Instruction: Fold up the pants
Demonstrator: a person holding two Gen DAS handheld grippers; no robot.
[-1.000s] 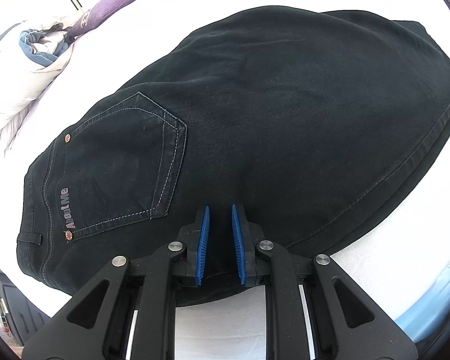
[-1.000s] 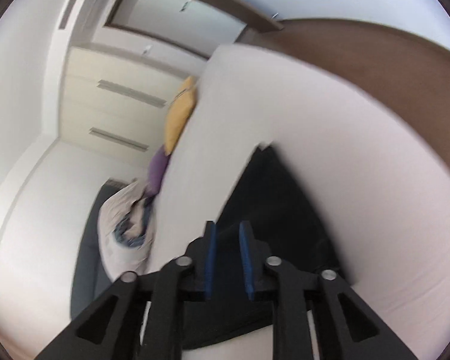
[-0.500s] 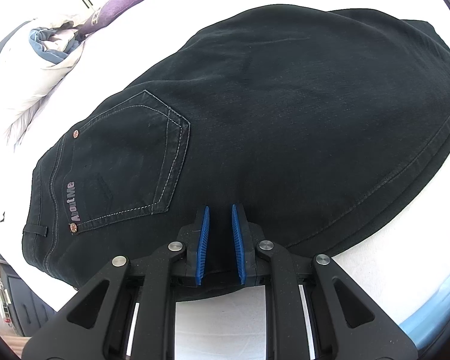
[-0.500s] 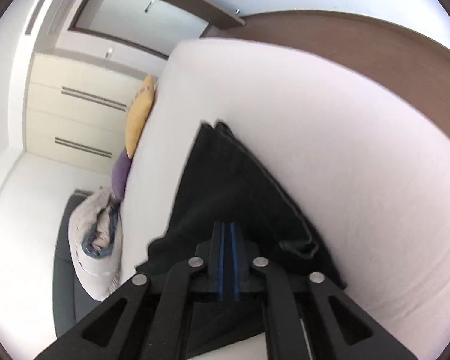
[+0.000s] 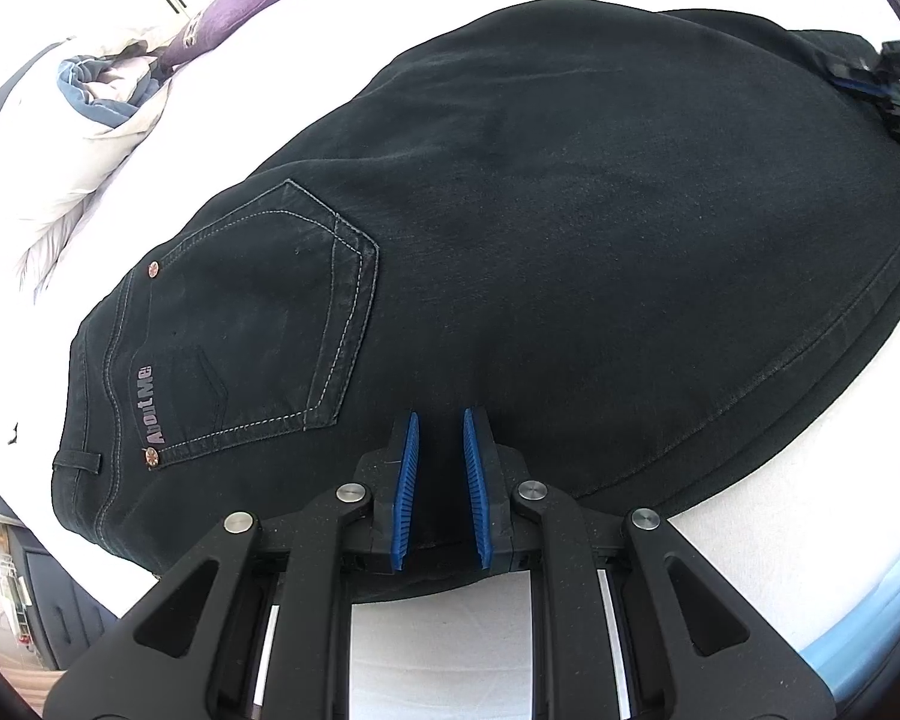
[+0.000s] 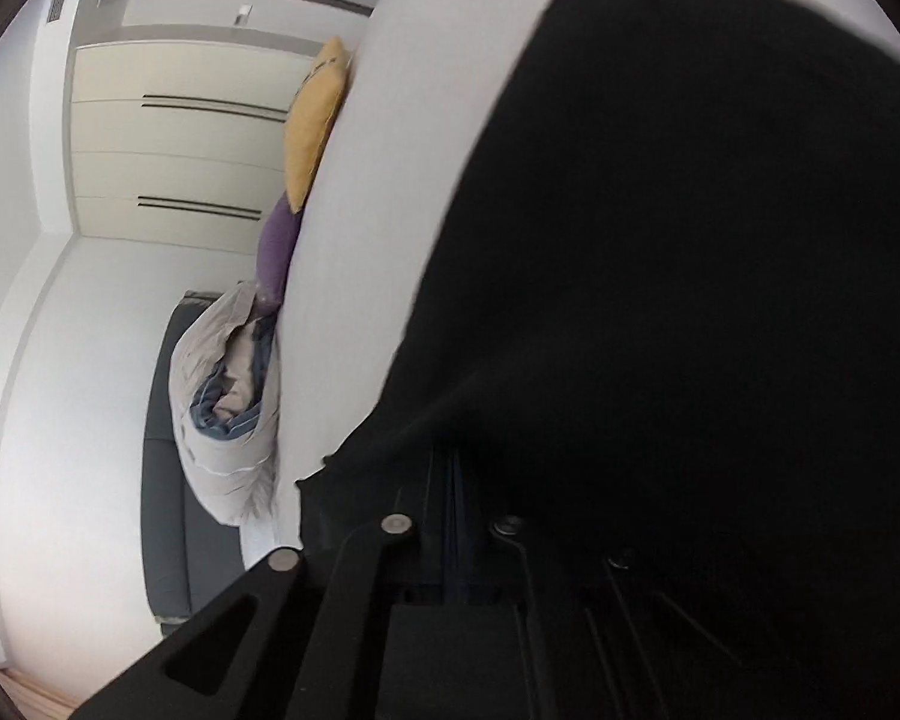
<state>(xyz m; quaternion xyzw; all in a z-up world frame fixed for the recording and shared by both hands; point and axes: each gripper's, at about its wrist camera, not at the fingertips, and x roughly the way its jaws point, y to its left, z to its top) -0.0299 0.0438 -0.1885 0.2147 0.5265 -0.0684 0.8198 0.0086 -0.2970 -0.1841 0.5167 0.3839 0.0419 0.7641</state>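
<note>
Black jeans (image 5: pixel 570 240) lie flat on the white bed (image 5: pixel 750 570), back pocket (image 5: pixel 258 324) up and waistband at the left. My left gripper (image 5: pixel 440 414) sits at the near edge beside the pocket, its blue pads narrowly apart with the dark fabric pinched between them. At the far right leg end my right gripper (image 5: pixel 864 81) meets the cloth. In the right wrist view its jaws finish closing and the pads meet on the fabric. The jeans (image 6: pixel 690 300) drape over the right gripper (image 6: pixel 453 471), fill the right half and hide the fingertips.
A bundled grey-white duvet (image 5: pixel 90 96) and a purple pillow (image 5: pixel 234 6) lie at the bed's far left. The right wrist view adds a yellow pillow (image 6: pixel 318 120), a cream wardrobe (image 6: pixel 174 138) and a dark sofa (image 6: pixel 168 510). A light blue thing (image 5: pixel 870 600) shows at the near right.
The right gripper's pads came together, and it moved in and down until the black fabric covers much of its view. It now shows at the jeans' far end in the left view. The left gripper stayed put.
</note>
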